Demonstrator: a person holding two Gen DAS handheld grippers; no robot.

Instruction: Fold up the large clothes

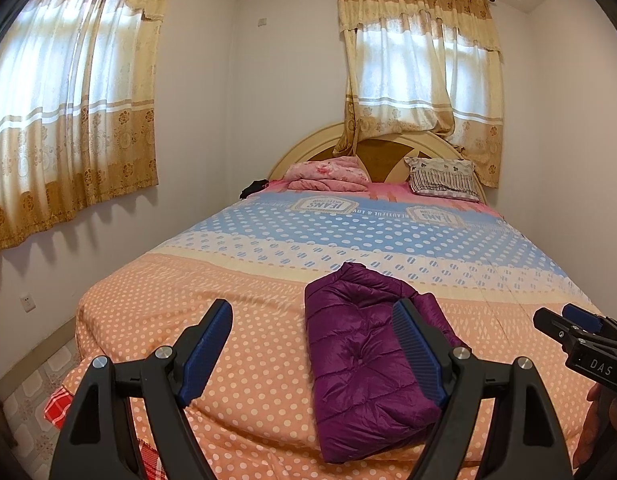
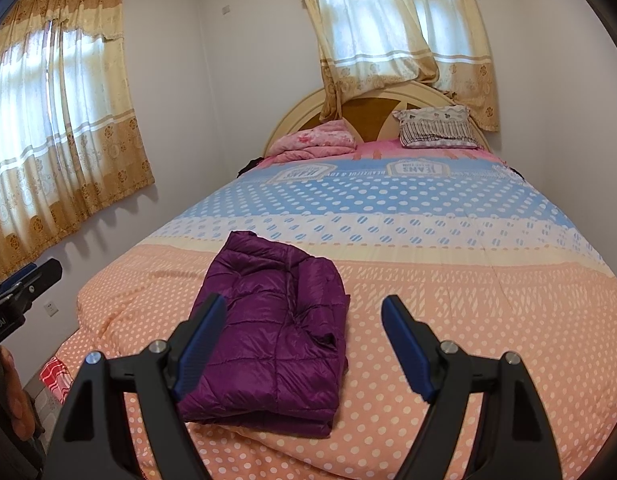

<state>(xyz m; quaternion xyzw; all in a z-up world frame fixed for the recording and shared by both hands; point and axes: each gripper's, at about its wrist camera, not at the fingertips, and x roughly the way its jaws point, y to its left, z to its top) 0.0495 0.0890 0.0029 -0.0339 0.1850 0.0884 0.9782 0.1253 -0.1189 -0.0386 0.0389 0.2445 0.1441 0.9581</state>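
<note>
A purple quilted jacket [image 1: 360,364] lies folded into a compact block on the orange dotted end of the bed cover [image 1: 244,320]. My left gripper [image 1: 312,308] hovers above the near bed edge, open, nothing between its blue pads; its right finger overlaps the jacket's right side in the picture. In the right wrist view the same jacket [image 2: 276,340] sits left of centre. My right gripper [image 2: 304,306] is open and empty above the cover [image 2: 488,312]; its left finger overlaps the jacket's near left corner. Each gripper shows at the other view's edge: right gripper [image 1: 580,328], left gripper [image 2: 24,280].
A pink folded blanket [image 1: 328,174] and a striped pillow [image 1: 444,178] lie by the headboard [image 1: 304,152]. A dark item [image 1: 254,188] sits at the bed's far left. Curtained windows [image 1: 68,112] are on the left and back walls. A red checked cloth [image 1: 58,406] hangs at the bed's near-left corner.
</note>
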